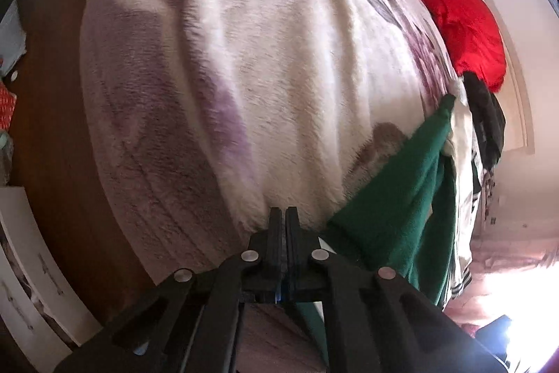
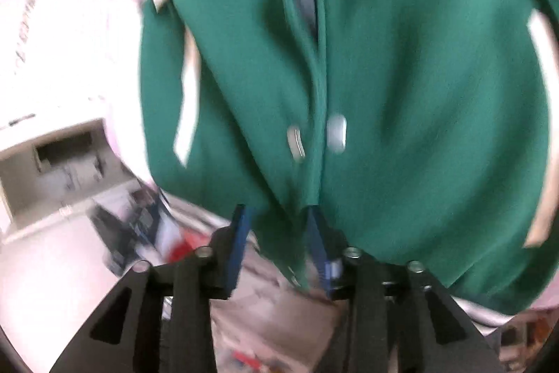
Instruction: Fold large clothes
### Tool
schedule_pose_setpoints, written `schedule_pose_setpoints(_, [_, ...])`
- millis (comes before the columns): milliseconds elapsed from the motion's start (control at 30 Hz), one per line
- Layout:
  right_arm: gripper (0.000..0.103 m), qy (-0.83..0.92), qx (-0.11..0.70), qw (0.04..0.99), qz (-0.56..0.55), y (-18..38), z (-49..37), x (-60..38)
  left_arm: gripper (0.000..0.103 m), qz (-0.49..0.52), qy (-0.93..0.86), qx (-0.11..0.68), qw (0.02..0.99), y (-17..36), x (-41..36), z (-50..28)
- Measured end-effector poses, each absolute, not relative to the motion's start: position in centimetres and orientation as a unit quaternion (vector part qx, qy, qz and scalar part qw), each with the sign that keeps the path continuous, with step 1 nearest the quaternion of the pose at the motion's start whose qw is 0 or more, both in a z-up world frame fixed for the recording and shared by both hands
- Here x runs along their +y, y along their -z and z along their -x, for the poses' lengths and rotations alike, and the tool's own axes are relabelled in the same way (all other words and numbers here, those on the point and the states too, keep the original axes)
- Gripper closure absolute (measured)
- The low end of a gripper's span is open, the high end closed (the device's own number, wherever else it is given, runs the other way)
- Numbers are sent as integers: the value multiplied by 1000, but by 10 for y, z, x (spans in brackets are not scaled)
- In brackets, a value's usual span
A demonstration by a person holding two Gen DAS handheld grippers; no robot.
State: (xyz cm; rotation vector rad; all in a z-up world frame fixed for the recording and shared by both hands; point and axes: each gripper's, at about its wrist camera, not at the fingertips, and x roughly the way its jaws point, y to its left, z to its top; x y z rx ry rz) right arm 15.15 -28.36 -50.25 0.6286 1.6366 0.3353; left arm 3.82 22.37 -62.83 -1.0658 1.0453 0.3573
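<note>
Right tool (image 2: 276, 215) sits half open w/ a fold of the green fleece button-front jacket (image 2: 401, 128) between its blue pads, not pinched. Left tool (image 1: 283, 215) is shut; can't tell if it holds anything. Jacket hangs over the plush white-lilac bed blanket (image 1: 262, 58), placket running away from us. We'd re-grip the hem first, then lay it flat.

jacket (image 1: 401, 198) on blanket's (image 1: 244, 58) right edge, cushion (image 1: 457, 20) beyond

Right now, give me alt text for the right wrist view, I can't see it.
A green jacket with pale snap buttons fills the blurred view, and its lower edge hangs between the apart fingers of the right gripper. A bright, cluttered room lies behind on the left.
</note>
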Motion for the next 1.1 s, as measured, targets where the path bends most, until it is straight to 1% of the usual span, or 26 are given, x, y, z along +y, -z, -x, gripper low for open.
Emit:
schedule_pose_setpoints(33, [58, -144, 704, 634, -287, 502, -165, -288, 102, 488, -163, 469, 718, 630, 226, -36])
schedule_pose_setpoints(133, [57, -134, 685, 641, -319, 524, -217, -294, 102, 489, -156, 468, 719, 631, 227, -37])
schedule_pose_setpoints(200, [57, -130, 692, 626, -335, 549, -248, -282, 102, 485, -146, 470, 723, 629, 223, -41])
schedule_pose_setpoints(233, [60, -131, 698, 618, -337, 559, -257, -277, 102, 481, -138, 475, 724, 628, 220, -45])
schedule_pose_setpoints(267, [95, -126, 699, 618, -338, 566, -259, -268, 101, 473, -139, 487, 721, 628, 218, -49])
schedule_pose_setpoints(300, [98, -117, 696, 630, -324, 566, -265, -265, 101, 465, -144, 498, 718, 629, 216, -52])
schedule_pose_setpoints(367, [98, -108, 680, 664, -291, 551, -269, -263, 101, 439, -158, 538, 702, 633, 213, -59])
schedule_pose_setpoints(433, [98, -76, 668, 695, -255, 546, -273, -273, 100, 416, -157, 553, 705, 632, 208, -65])
schedule_pose_setpoints(500, [98, -71, 697, 666, -258, 563, -278, -285, 100, 388, -159, 564, 711, 628, 203, -74])
schedule_pose_setpoints(533, [96, -76, 706, 654, -261, 565, -278, -286, 97, 375, -160, 571, 713, 625, 201, -78])
schedule_pose_setpoints(567, [91, -83, 711, 647, -264, 563, -273, -284, 92, 363, -159, 573, 717, 622, 199, -83])
schedule_pose_setpoints(600, [87, -86, 709, 650, -259, 555, -269, -286, 79, 353, -160, 573, 722, 617, 198, -87])
schedule_pose_setpoints(633, [81, -88, 705, 656, -253, 548, -262, -284, 64, 342, -161, 570, 729, 611, 196, -90])
schedule_pose_setpoints(667, [75, -94, 701, 661, -249, 537, -254, -280, 54, 332, -165, 568, 735, 605, 195, -92])
schedule_pose_setpoints(700, [73, -104, 696, 666, -248, 524, -242, -278, 26, 326, -168, 565, 739, 600, 195, -93])
schedule_pose_setpoints(733, [72, -112, 691, 668, -252, 524, -228, -265, 4, 318, -169, 560, 746, 593, 194, -96])
schedule_pose_setpoints(800, [72, -136, 691, 658, -266, 525, -209, -273, 3, 302, -170, 550, 760, 583, 190, -99])
schedule_pose_setpoints(867, [71, -152, 702, 638, -276, 533, -192, -268, 3, 273, -171, 558, 765, 581, 181, -106])
schedule_pose_setpoints(933, [63, -140, 733, 622, -236, 559, -166, -252, 3, 233, -181, 582, 757, 593, 172, -113])
schedule_pose_setpoints(1000, [63, -86, 759, 623, -170, 587, -156, -247, 2, 193, -192, 612, 742, 616, 162, -125])
schedule_pose_setpoints(1067, [63, -76, 752, 630, -177, 591, -155, -248, 1, 191, -195, 627, 730, 637, 157, -133])
schedule_pose_setpoints(1100, [63, -75, 753, 630, -176, 587, -156, -247, 1, 188, -197, 626, 731, 638, 156, -135])
